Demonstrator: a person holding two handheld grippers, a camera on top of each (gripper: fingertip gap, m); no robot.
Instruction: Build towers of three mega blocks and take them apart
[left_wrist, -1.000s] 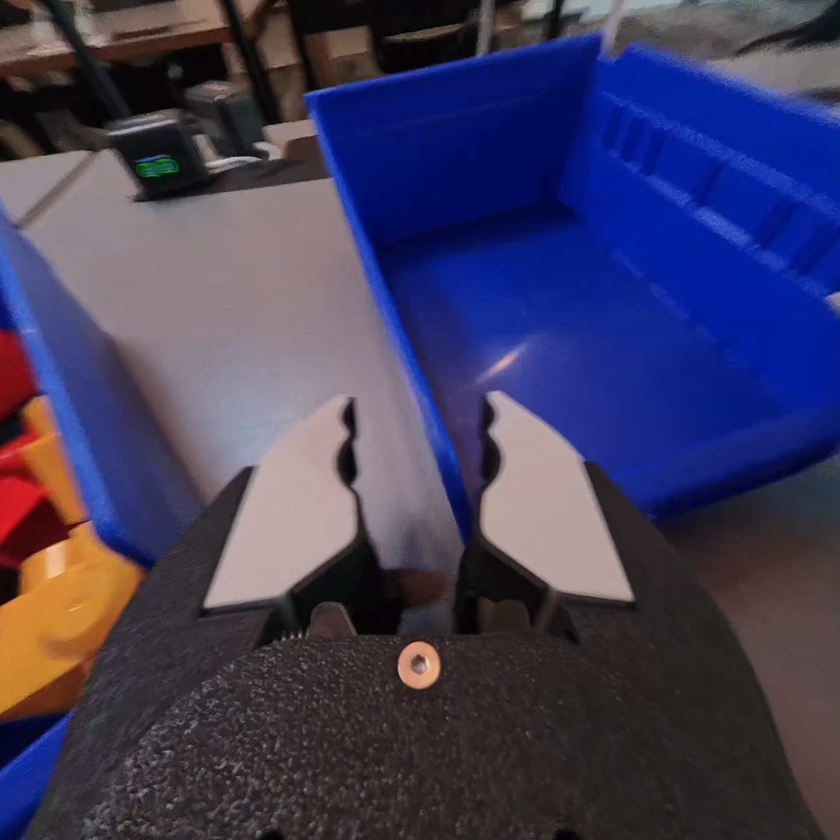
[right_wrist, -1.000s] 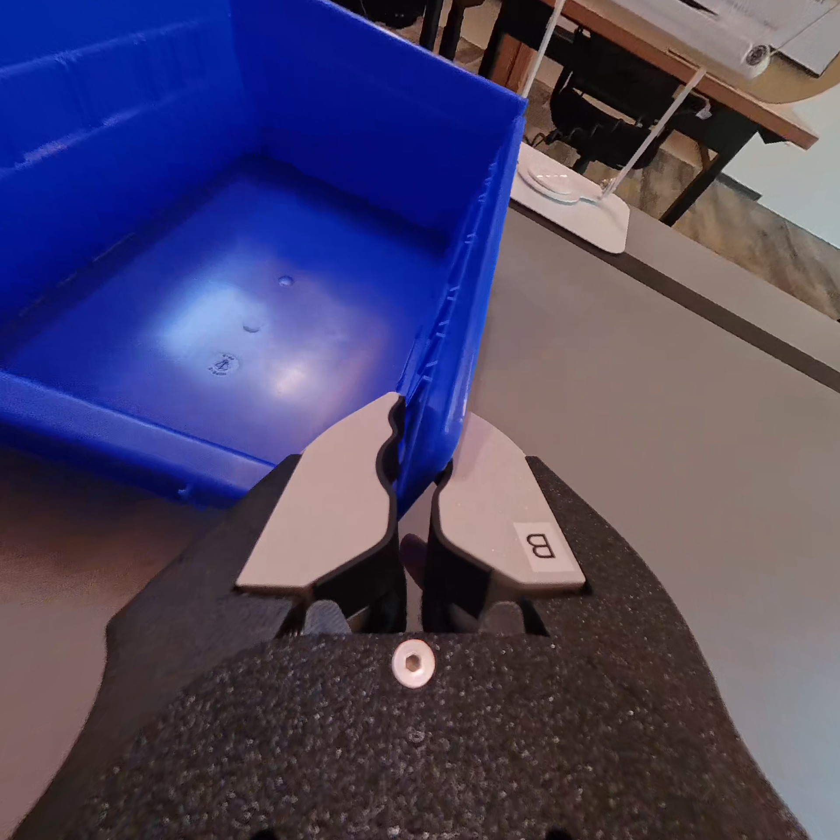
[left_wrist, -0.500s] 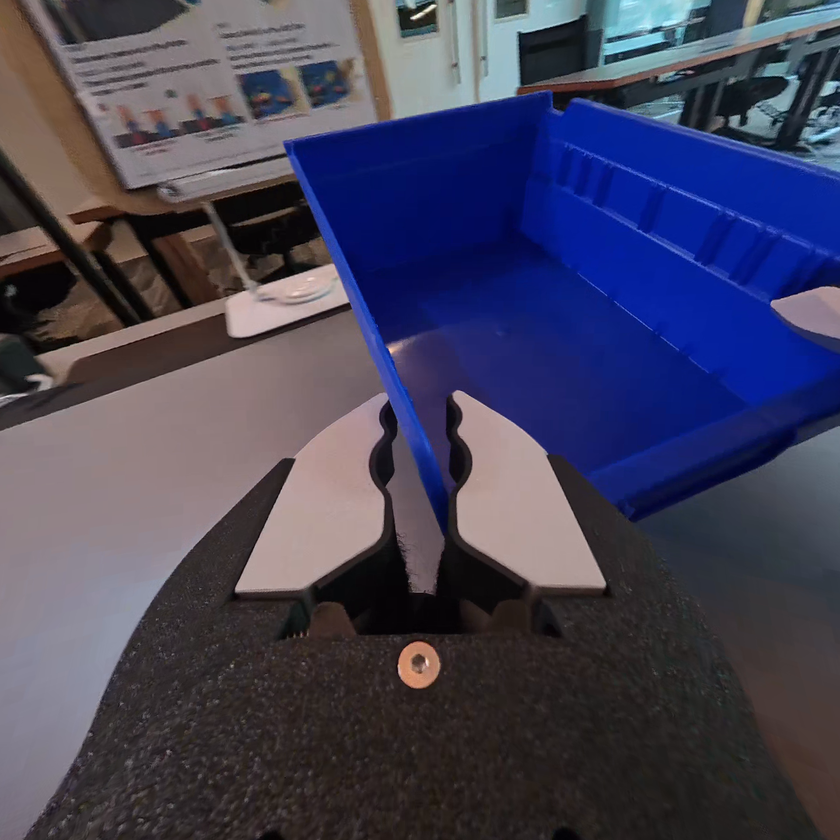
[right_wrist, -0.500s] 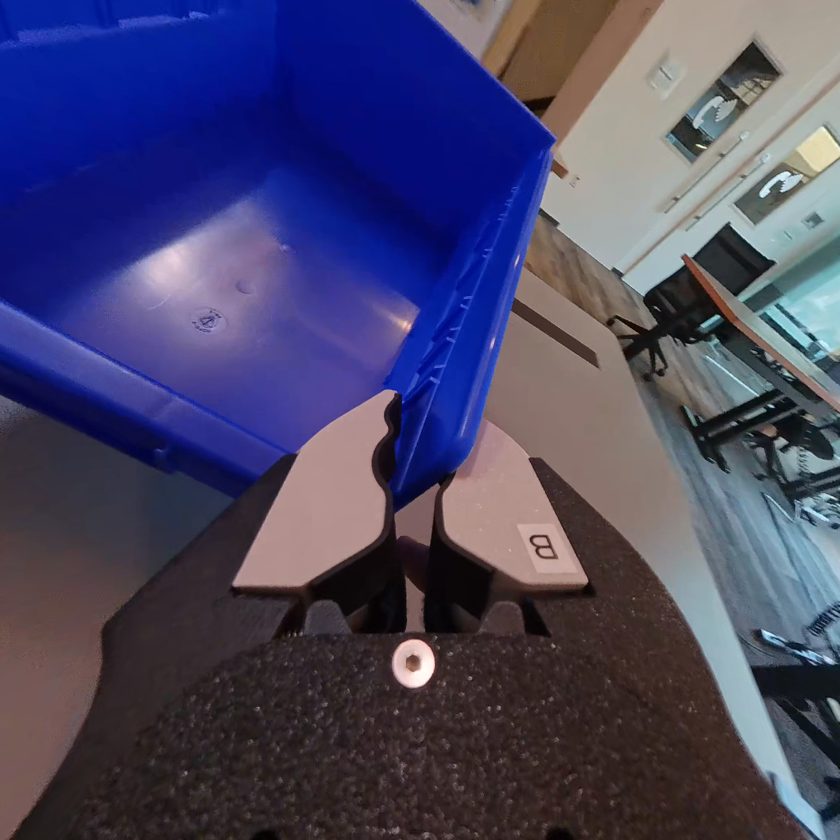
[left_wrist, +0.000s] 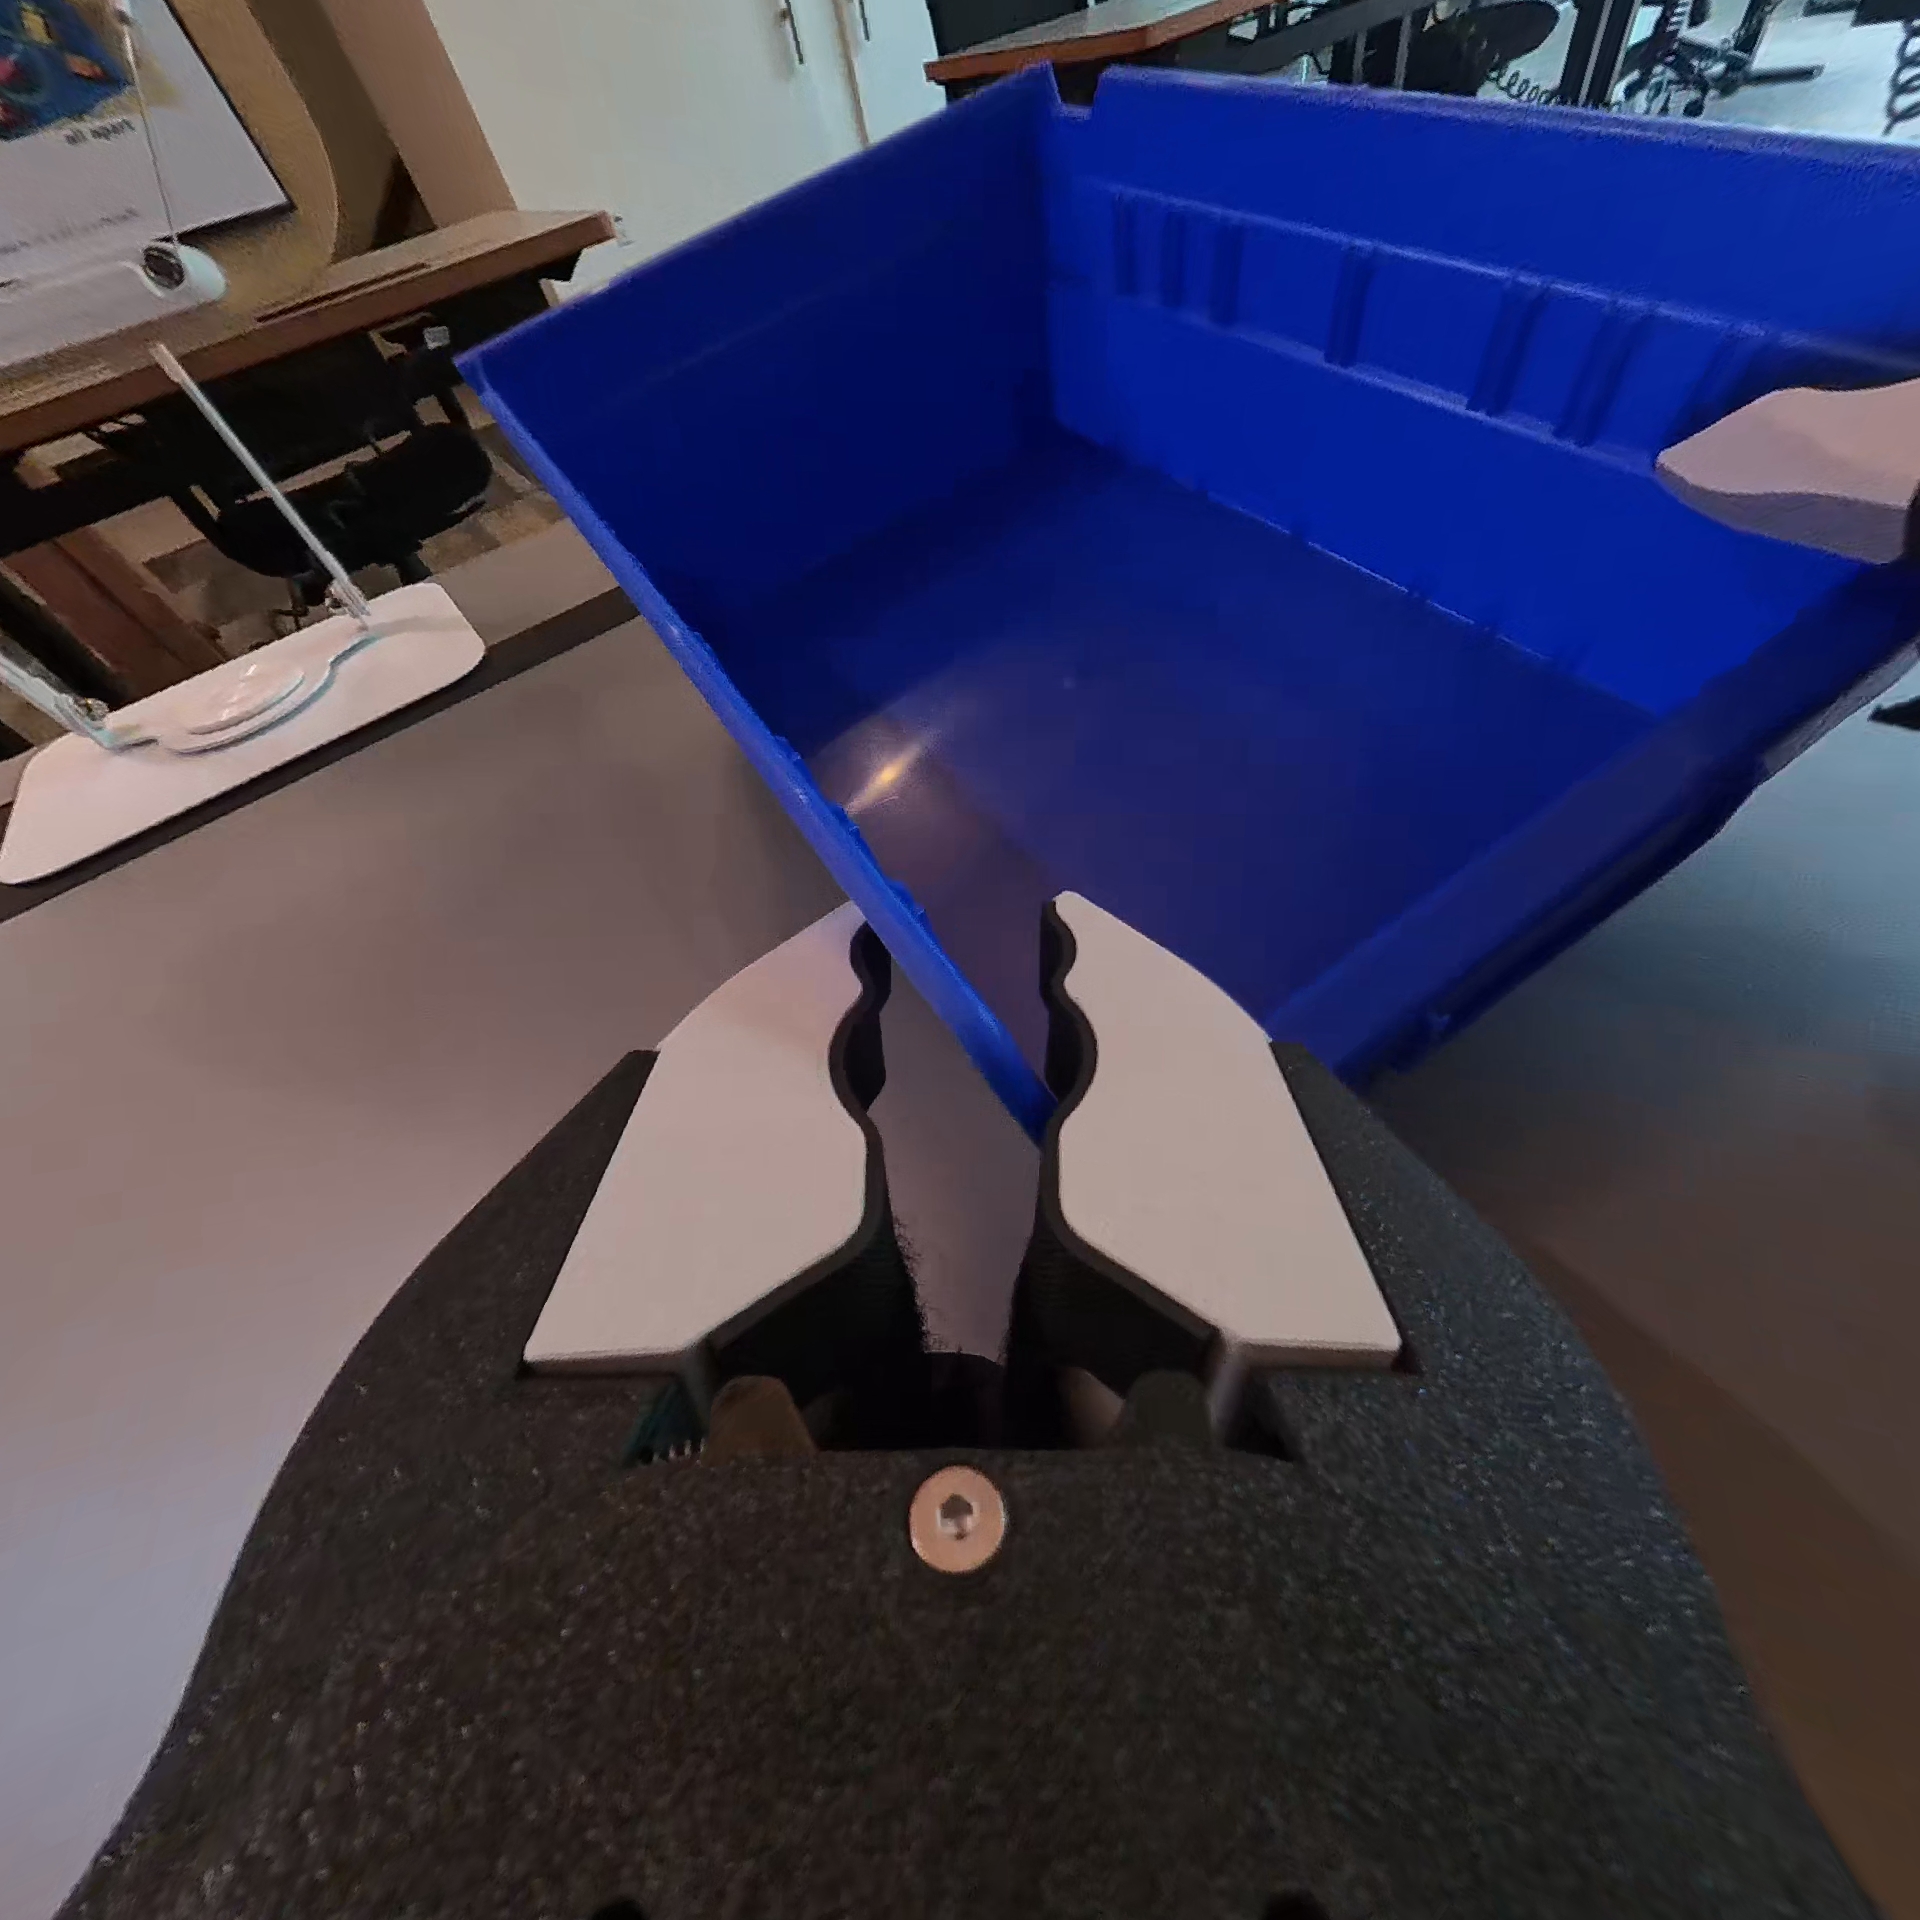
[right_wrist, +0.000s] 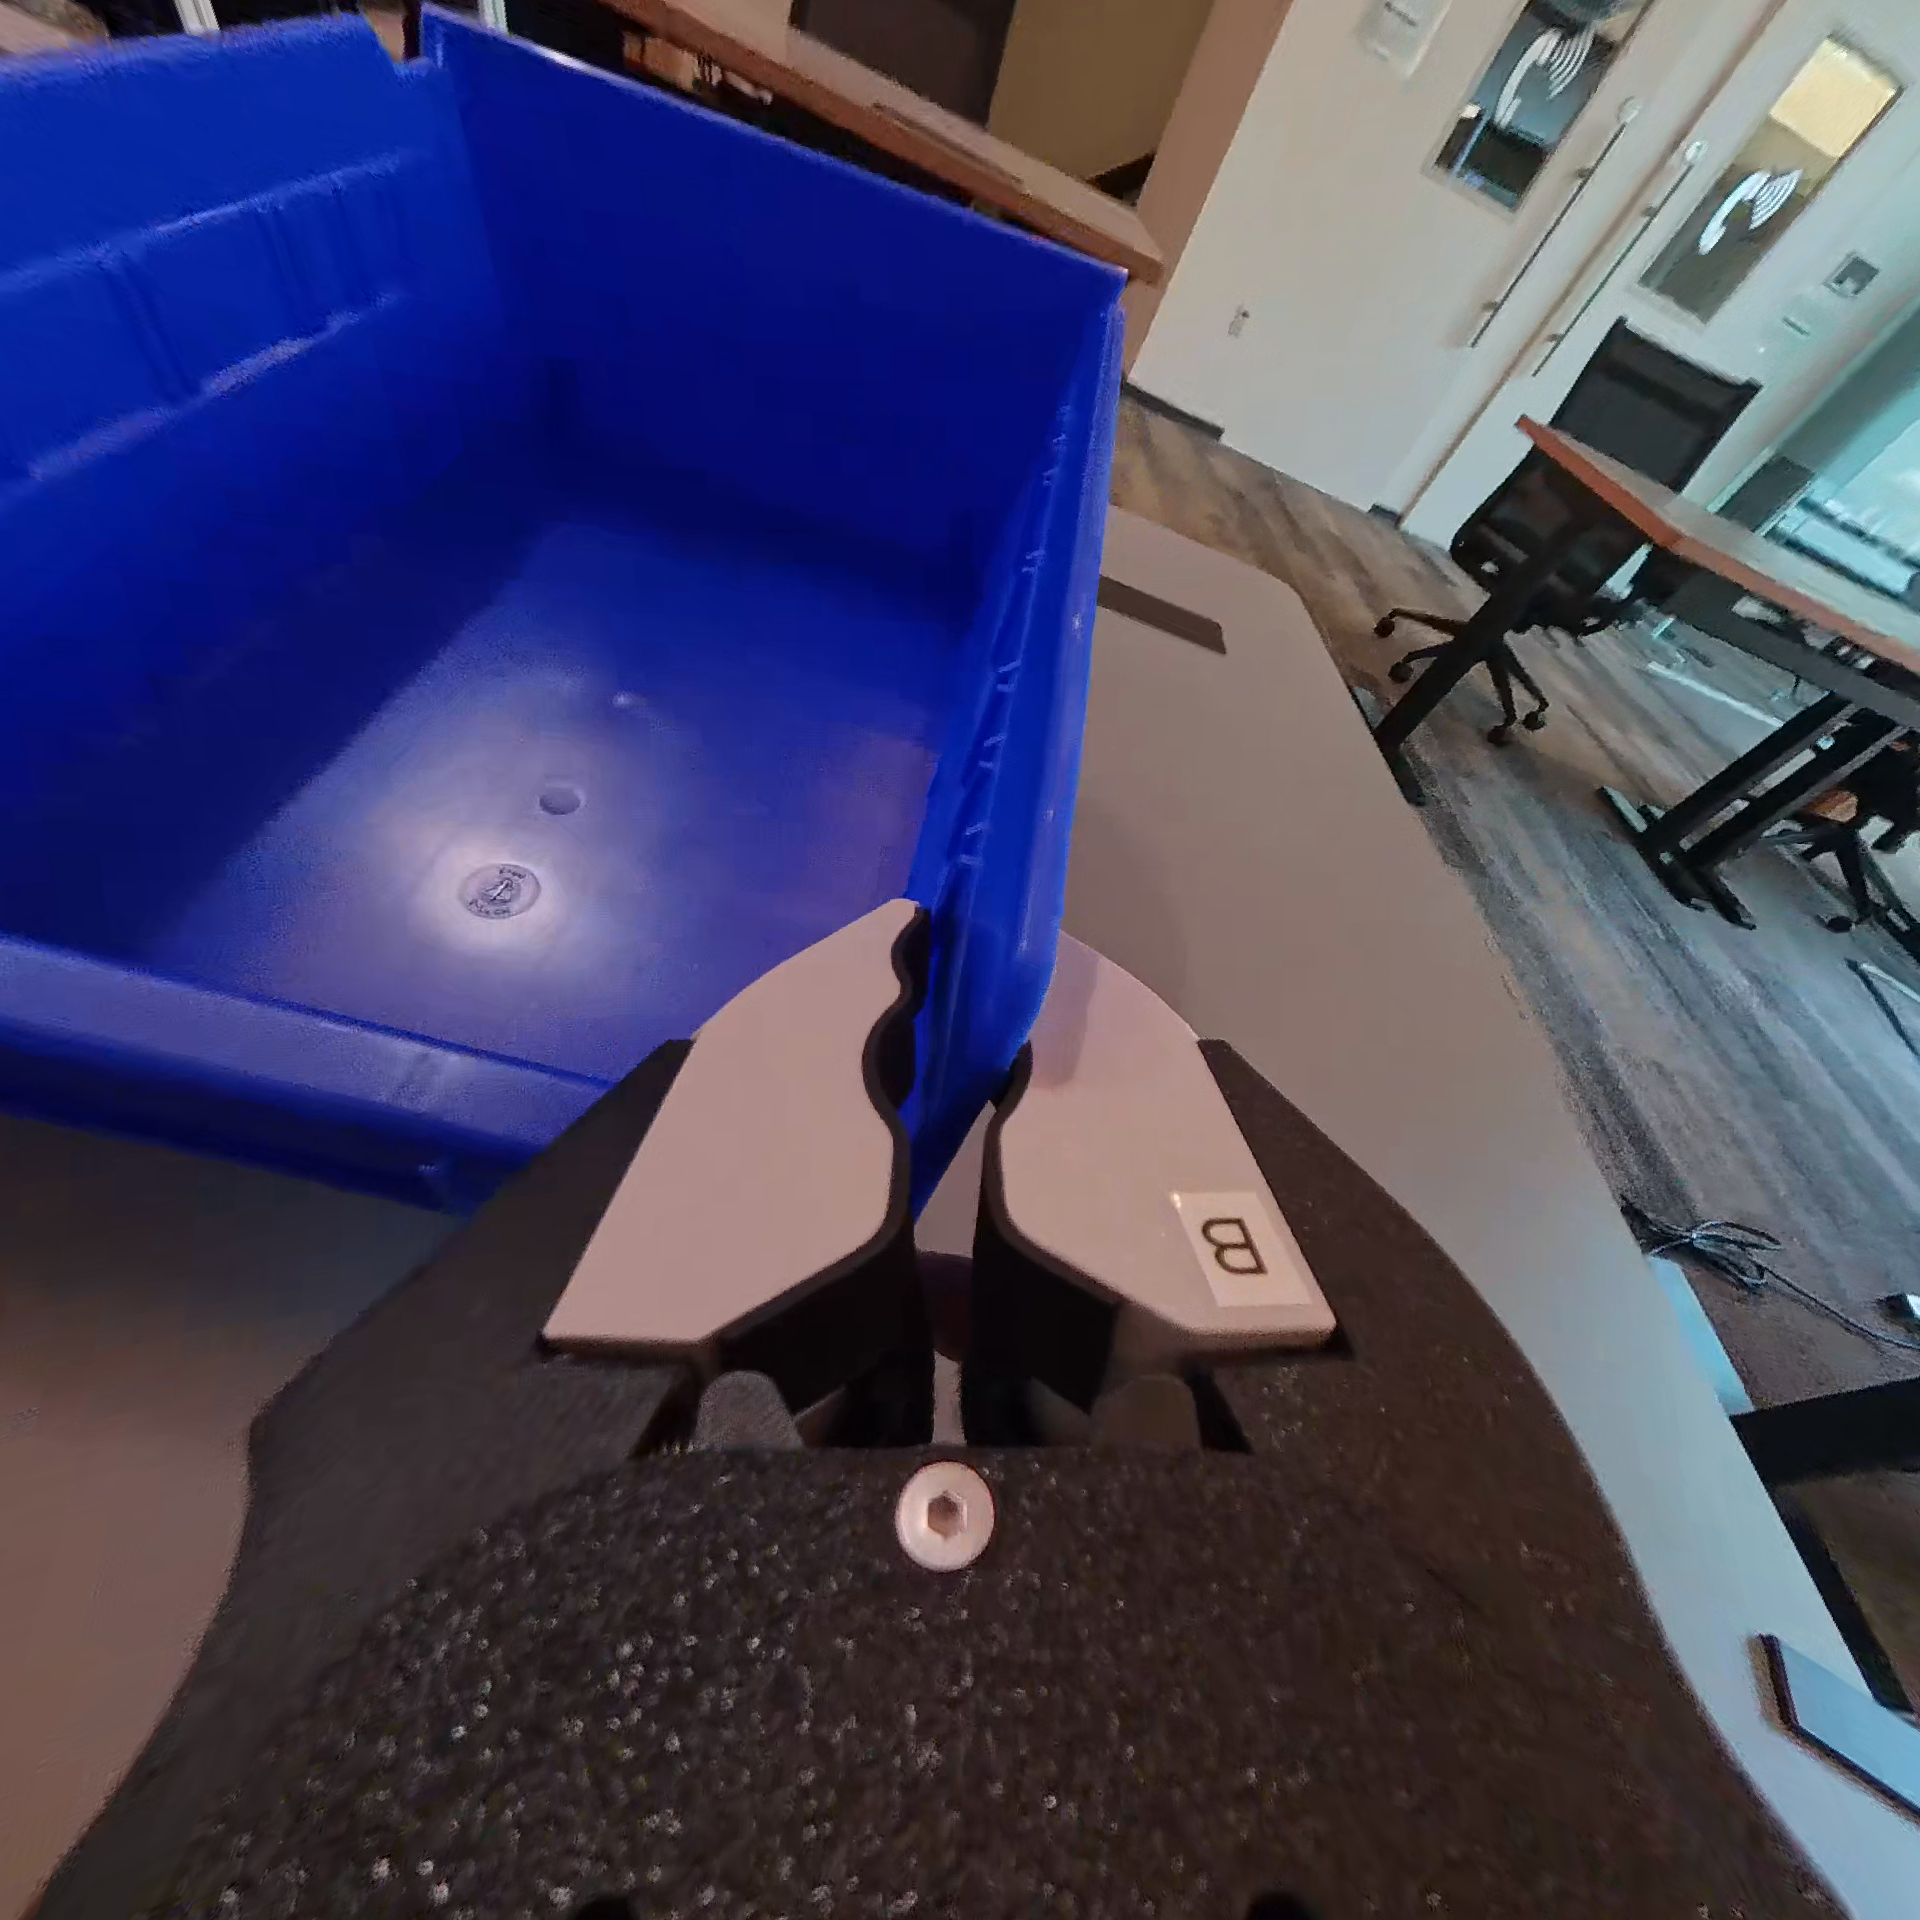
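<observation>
An empty blue bin (left_wrist: 1351, 260) is held off the grey table (left_wrist: 364, 987) and tilted. My left gripper (left_wrist: 961, 935) grips its left side wall. The wall crosses the jaws at a slant, touching the left fingertip (left_wrist: 831, 956) and the inner edge of the right finger (left_wrist: 1070, 1112). My right gripper (right_wrist: 987, 935) is shut on the bin's right side wall (right_wrist: 997, 914), and one of its fingers shows at the right edge of the left wrist view (left_wrist: 1797, 478). The bin floor (right_wrist: 499, 894) is bare. No mega blocks are in view.
A white stand base (left_wrist: 239, 707) with a thin rod lies on the table at the far left. Wooden desks and black office chairs (right_wrist: 1558, 540) stand on the floor beyond the table's right edge.
A second ago my left gripper was open beside the bin's wall, then it closed on it. Both grippers have since swung the bin up and round, and the wall has twisted in the left grasp.
</observation>
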